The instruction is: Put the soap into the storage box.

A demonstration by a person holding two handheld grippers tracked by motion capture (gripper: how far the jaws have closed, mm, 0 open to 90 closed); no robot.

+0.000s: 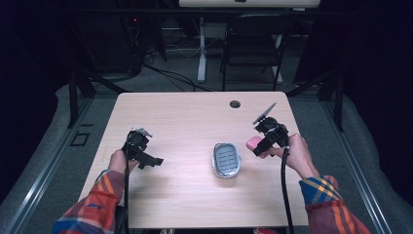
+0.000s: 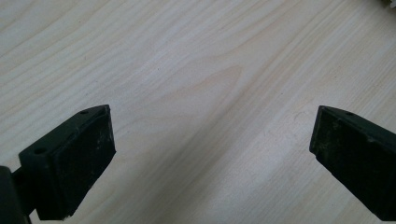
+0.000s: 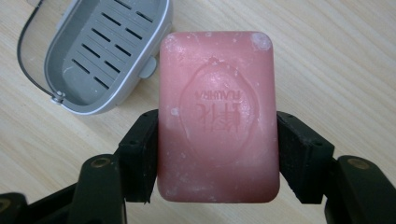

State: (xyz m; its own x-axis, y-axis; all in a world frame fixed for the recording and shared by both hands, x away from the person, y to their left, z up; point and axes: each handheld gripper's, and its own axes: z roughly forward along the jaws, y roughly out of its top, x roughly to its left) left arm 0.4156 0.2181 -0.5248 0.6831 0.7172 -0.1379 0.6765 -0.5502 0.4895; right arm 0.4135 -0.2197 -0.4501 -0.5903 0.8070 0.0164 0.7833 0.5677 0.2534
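A pink bar of soap [image 3: 217,116] with an embossed oval stamp is clamped between the black pads of my right gripper [image 3: 217,154], held above the wooden table. In the high view the soap [image 1: 253,143] pokes out leftward from the right gripper [image 1: 260,146], just right of a grey slotted soap dish [image 1: 226,160] that lies on the table. The dish [image 3: 93,56] has nothing in it and a thin wire handle. My left gripper [image 1: 155,161] hovers over bare wood at the table's left, its jaws [image 2: 210,154] wide apart with nothing between them.
The light wooden table [image 1: 195,126] has a round cable hole [image 1: 235,104] near its far edge. Behind it stand a black folding chair [image 1: 253,44] and a white desk leg [image 1: 201,48]. Plaid sleeves enter from the bottom corners.
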